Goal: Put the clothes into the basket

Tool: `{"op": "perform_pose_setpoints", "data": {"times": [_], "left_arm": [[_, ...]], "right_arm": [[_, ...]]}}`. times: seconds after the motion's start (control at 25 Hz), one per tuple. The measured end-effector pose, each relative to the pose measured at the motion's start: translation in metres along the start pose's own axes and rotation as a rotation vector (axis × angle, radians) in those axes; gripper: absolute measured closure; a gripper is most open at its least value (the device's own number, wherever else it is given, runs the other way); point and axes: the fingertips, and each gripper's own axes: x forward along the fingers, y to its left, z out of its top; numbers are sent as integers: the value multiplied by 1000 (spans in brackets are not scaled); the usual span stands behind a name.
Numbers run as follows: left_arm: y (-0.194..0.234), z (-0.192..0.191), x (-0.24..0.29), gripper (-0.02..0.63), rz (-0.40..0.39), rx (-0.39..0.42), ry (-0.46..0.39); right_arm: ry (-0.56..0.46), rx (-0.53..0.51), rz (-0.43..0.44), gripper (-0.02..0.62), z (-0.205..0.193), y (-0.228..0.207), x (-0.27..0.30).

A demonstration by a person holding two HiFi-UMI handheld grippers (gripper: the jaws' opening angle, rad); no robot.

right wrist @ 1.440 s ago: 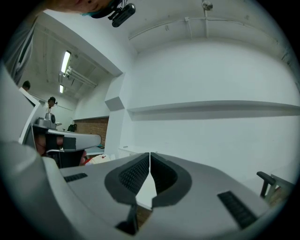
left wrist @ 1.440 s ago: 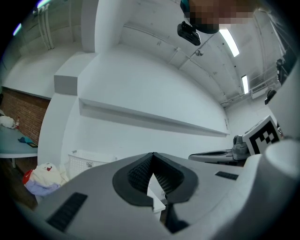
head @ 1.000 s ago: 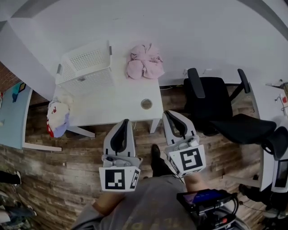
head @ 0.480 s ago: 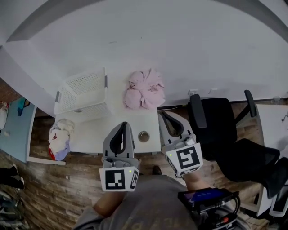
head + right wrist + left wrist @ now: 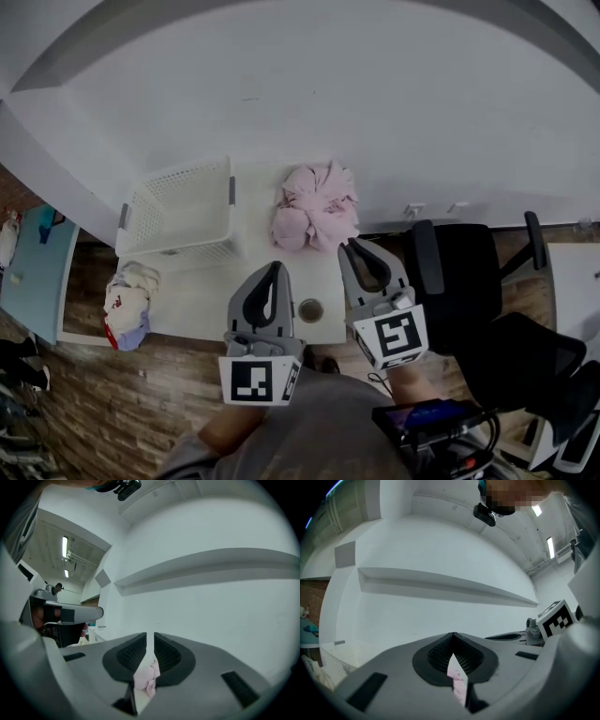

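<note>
A heap of pink clothes point(image 5: 314, 211) lies at the back of the white table point(image 5: 202, 295), to the right of the white lattice basket point(image 5: 178, 211). My left gripper point(image 5: 276, 266) is shut and holds nothing, its tip over the table's front part, short of the clothes. My right gripper point(image 5: 351, 245) reaches close to the heap's right front; its jaws have just been opening to a narrow slit with nothing between them. The pink clothes point(image 5: 458, 679) show past the left gripper point(image 5: 453, 634), and the pink clothes point(image 5: 146, 677) show past the right gripper point(image 5: 150, 637).
A round hole point(image 5: 310, 309) sits in the table near its front edge between the grippers. A black office chair point(image 5: 469, 295) stands right of the table. A second heap of light clothes point(image 5: 127, 292) lies at the table's left end. The white wall runs behind.
Both grippers have moved forward from over the floor to over the table, closer to the pink clothes. A slim gap now shows between the right jaws.
</note>
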Motion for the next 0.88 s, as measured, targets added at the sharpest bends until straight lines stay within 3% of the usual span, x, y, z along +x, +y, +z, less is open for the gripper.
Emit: {"op": "perform_pose_setpoints", "data": {"times": [0.28,0.48,0.88], "left_arm": [[34,-34,53,598,-44,-63,33],[47,-74,81,598,-81,-104,114],[93,-136,122,598,-96,-163,186]], "right_arm": [[116,32,-1,418,-48,-10,67],[248,106,-13,322,-112,-17,102],[485,150,16,175,-239,-14,177]]}}
